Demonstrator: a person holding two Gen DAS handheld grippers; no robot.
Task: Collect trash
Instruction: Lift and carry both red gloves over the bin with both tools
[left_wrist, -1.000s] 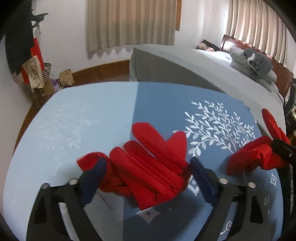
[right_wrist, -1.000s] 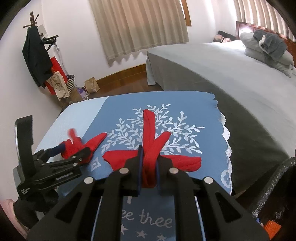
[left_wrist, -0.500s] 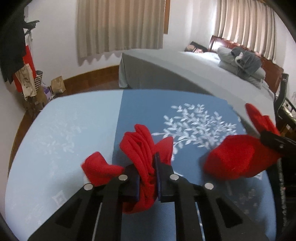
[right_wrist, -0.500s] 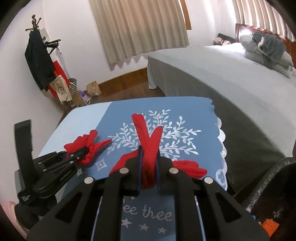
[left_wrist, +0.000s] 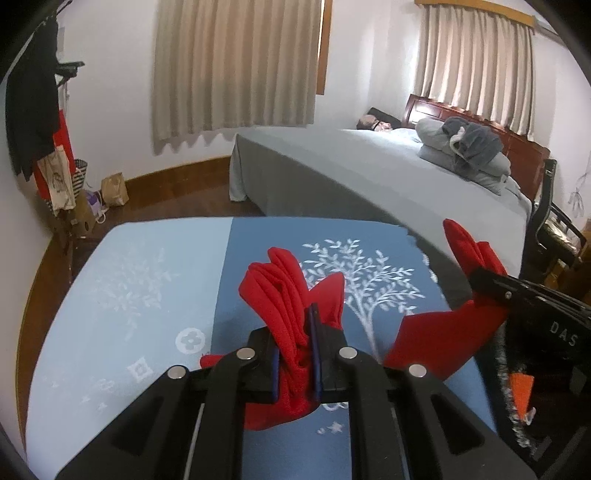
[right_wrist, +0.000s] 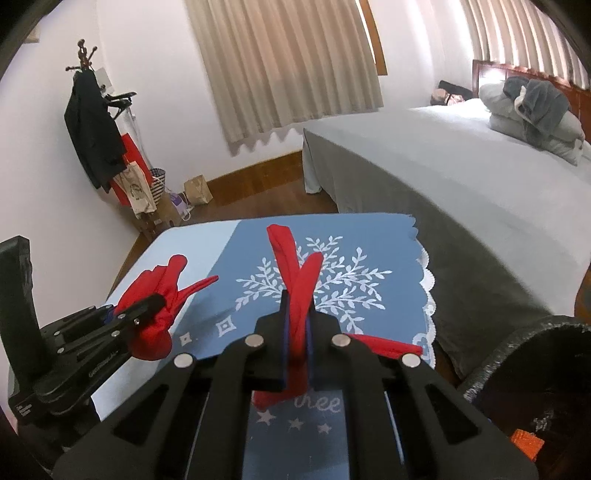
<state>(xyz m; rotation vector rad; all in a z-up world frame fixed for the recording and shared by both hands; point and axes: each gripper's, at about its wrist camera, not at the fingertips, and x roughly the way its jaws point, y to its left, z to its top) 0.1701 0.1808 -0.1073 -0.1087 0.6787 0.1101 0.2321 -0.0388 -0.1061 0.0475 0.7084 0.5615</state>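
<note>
Red cloth (left_wrist: 291, 295): soft, limp, light; grab bunched folds.
Left gripper (left_wrist: 295, 354): clamped on it.
Right gripper (right_wrist: 297, 332): clamped on the cloth too.

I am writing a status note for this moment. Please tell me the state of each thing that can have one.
Left tool: shut on the red cloth.
Right tool: shut on the same cloth, other end.
Red cloth: bunched, gripped at both ends.
Curtains: drawn.
Bed: made, pillows piled at its head.
Tablecloth: spread flat.
</note>
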